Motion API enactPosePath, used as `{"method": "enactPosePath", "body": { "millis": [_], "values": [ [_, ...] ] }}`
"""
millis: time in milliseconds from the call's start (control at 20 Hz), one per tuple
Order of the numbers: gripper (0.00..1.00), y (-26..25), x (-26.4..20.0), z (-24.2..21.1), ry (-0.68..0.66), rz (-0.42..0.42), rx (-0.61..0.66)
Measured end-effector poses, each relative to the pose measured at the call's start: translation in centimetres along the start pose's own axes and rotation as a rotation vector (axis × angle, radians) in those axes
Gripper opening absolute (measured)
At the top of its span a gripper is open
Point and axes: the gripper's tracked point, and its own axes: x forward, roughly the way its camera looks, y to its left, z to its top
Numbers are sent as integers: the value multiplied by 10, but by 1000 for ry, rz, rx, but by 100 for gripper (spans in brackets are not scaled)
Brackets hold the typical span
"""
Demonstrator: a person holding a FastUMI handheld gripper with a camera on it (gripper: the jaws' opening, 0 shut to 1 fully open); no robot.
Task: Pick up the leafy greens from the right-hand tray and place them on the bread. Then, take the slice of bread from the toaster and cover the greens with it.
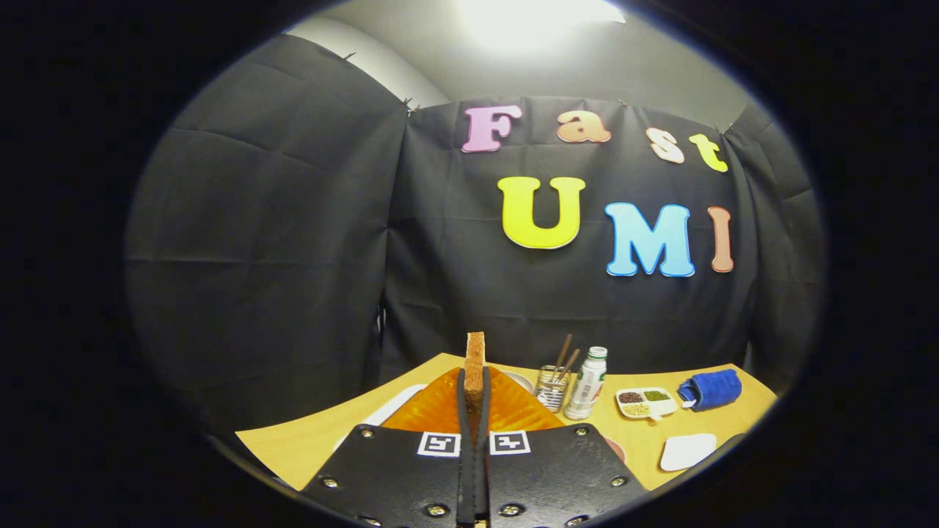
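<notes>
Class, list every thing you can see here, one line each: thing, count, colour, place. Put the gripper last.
Bread slice: one, brown, upright, edge-on, pinched between the fingers.
Glass: one, clear, holding brown sticks, right of the fingers.
Bottle: one, white with green cap, beside the glass.
Divided dish: one, white, holding grains, right of the bottle.
Cloth roll: one, blue, beyond the dish.
Flat pad: one, white, near table edge.
Table: one, tan.
Gripper: one, shut on the bread.
</notes>
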Motion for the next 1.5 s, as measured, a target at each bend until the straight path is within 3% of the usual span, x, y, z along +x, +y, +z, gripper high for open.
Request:
{"method": "enactPosePath", "body": {
  "millis": [250,700,950,1500],
  "values": [
    [0,-51,1,-27,46,-85,30],
    [0,-91,13,-99,183,-123,79],
    [0,-96,18,-112,190,-138,92],
    [0,-69,38,-124,174,-74,148]
  ]
}}
